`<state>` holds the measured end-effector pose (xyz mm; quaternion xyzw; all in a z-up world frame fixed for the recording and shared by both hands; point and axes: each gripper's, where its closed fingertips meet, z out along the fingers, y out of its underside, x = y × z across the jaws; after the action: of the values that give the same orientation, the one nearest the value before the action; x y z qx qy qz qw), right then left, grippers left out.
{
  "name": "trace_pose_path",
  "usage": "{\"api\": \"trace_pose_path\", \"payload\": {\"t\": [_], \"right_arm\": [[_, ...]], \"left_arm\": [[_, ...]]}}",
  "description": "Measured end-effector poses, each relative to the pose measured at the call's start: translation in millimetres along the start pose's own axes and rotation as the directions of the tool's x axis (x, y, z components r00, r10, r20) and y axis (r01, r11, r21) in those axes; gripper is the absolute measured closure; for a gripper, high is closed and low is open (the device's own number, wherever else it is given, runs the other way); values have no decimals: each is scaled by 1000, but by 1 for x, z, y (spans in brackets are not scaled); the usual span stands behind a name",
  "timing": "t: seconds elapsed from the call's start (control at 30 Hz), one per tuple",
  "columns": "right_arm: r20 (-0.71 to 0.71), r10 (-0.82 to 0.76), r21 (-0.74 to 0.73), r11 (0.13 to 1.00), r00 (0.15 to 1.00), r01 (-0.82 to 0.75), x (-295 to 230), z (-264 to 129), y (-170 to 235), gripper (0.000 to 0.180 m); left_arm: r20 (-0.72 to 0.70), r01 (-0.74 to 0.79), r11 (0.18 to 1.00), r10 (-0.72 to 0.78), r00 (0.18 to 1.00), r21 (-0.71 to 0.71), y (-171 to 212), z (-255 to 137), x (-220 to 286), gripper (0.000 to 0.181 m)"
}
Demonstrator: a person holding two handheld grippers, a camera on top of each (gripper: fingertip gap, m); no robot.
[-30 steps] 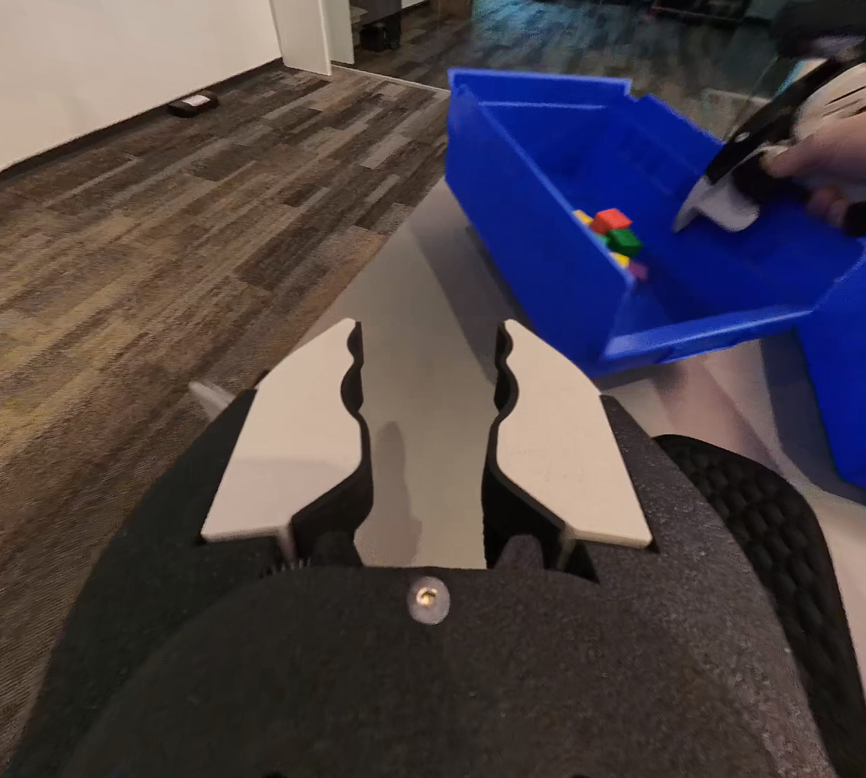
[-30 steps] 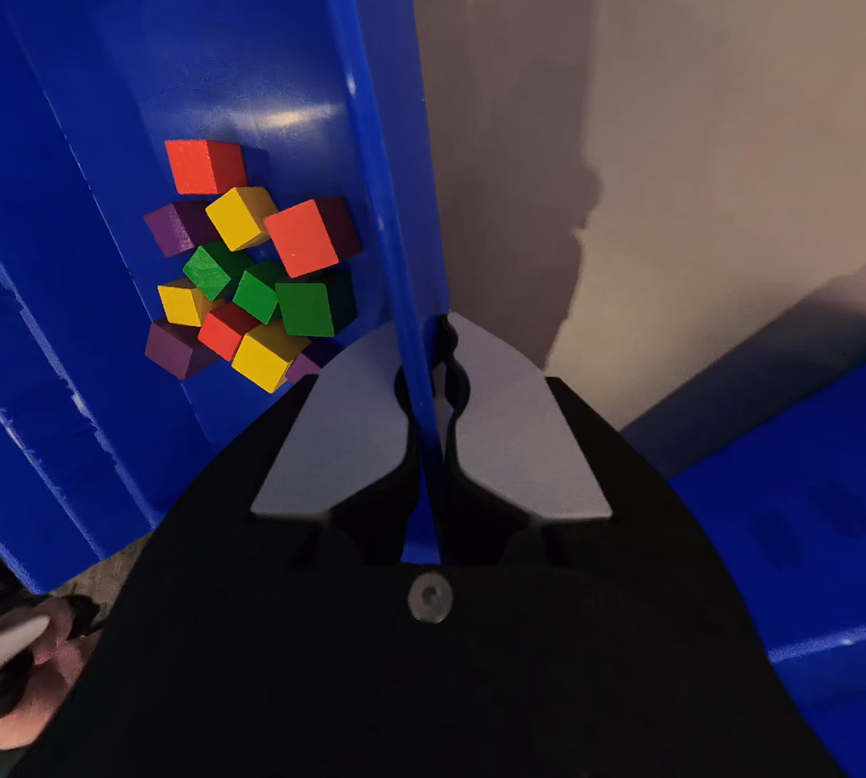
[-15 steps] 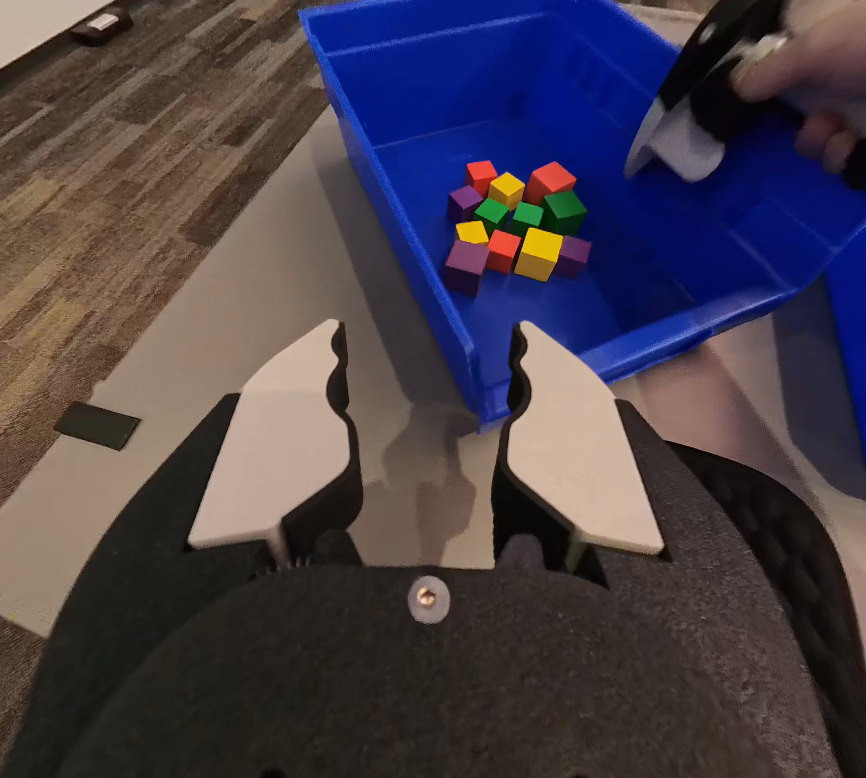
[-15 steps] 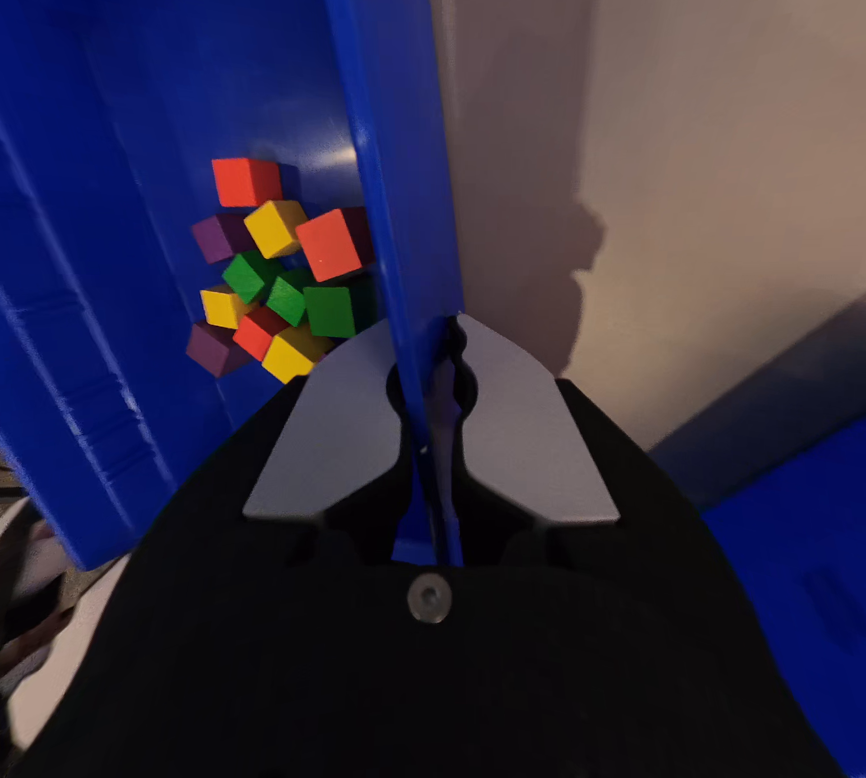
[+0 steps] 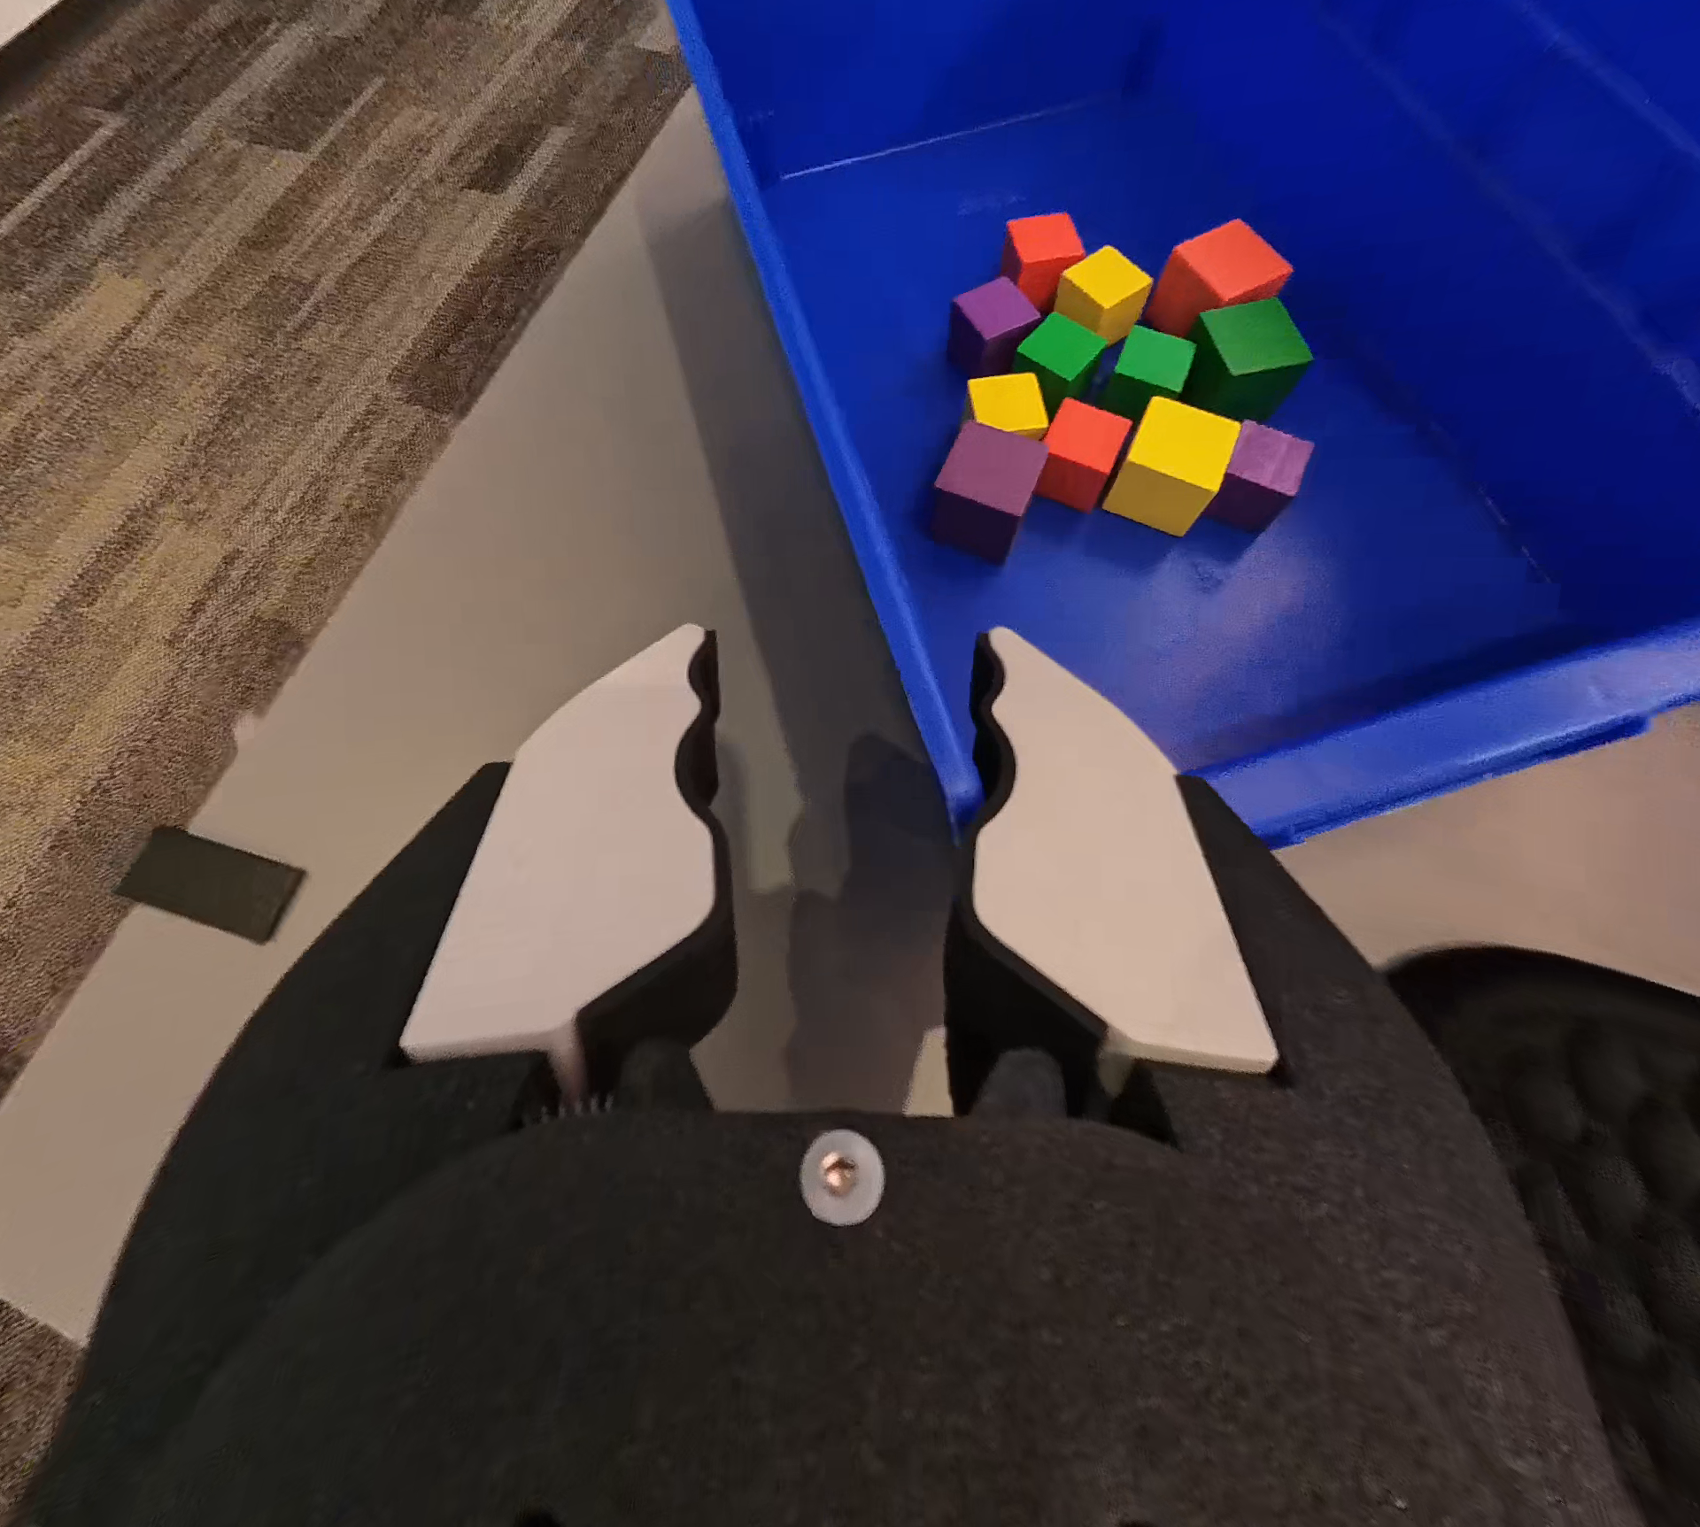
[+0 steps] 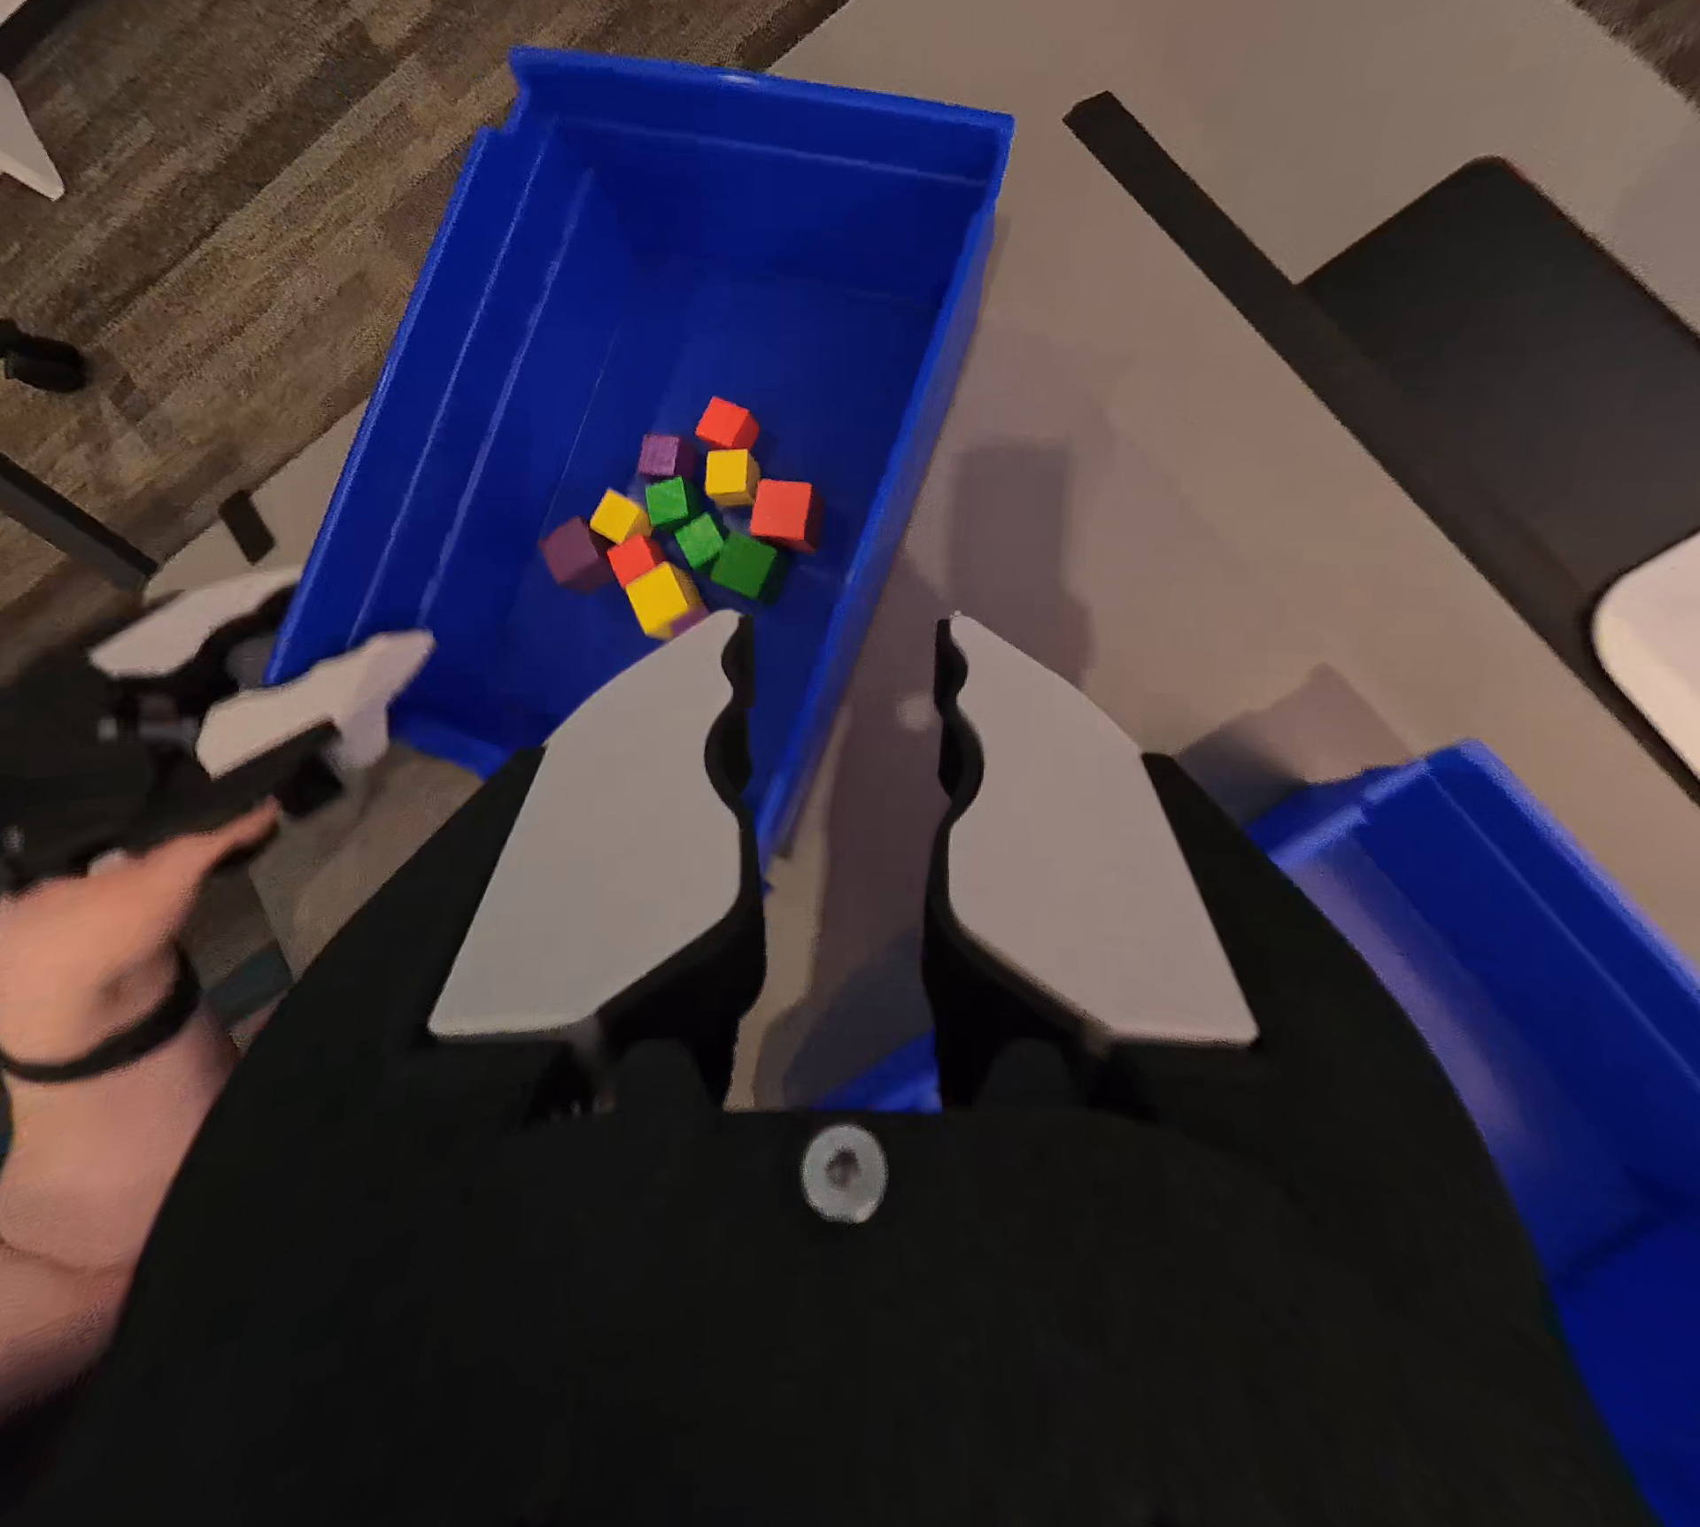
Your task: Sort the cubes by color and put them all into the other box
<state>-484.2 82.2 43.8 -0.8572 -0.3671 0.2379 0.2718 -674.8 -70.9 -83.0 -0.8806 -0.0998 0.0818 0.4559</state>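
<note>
A blue box (image 5: 828, 471) stands on the grey table (image 5: 515, 563) and holds several red, yellow, green and purple cubes (image 5: 1122, 379) in a loose cluster. My left gripper (image 5: 846, 646) is open and empty. It straddles the box's near left wall by the corner, and the pads do not press on the wall. My right gripper (image 6: 844, 627) is open and empty above the box's (image 6: 883, 563) right wall, which runs between its fingers untouched. The cubes (image 6: 681, 517) lie just beyond its left finger. The left gripper's fingers (image 6: 313, 701) show at the box's near corner.
A second blue box (image 6: 1518, 931) stands at the lower right. A black chair (image 6: 1518, 342) stands beyond the table's far edge. A person's hand (image 6: 83, 977) is at the left. A dark patch (image 5: 212, 885) lies on the table near the carpeted floor (image 5: 230, 241).
My right gripper was shut on the box's wall; it has opened, let go and drawn back upward. My left gripper has moved in to the box's near corner, still open.
</note>
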Motion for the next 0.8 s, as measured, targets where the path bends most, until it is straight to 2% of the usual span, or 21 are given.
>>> {"api": "trace_pose_path", "payload": {"t": [0.13, 0.3, 0.37, 0.67, 0.8], "right_arm": [[-24, -80, 9, 997, 996, 81, 8, -41, 22, 143], [-21, -114, 25, 993, 993, 114, 18, -81, 56, 144], [-26, -122, 20, 992, 992, 123, 23, -92, 71, 144], [-30, -136, -50, 990, 990, 134, 39, -118, 122, 145], [-37, -140, -73, 988, 989, 137, 46, -120, 134, 145]], "left_arm": [[39, -27, 1000, 28, 999, -15, -6, 8, -28, 136], [61, -148, 988, 151, 987, -51, -17, 26, -57, 164], [59, -186, 980, 191, 980, -71, -22, 35, -68, 163], [-254, -189, 974, 153, 955, -124, -41, 69, -97, 176], [-280, -193, 972, 149, 948, -136, -44, 74, -109, 177]]}}
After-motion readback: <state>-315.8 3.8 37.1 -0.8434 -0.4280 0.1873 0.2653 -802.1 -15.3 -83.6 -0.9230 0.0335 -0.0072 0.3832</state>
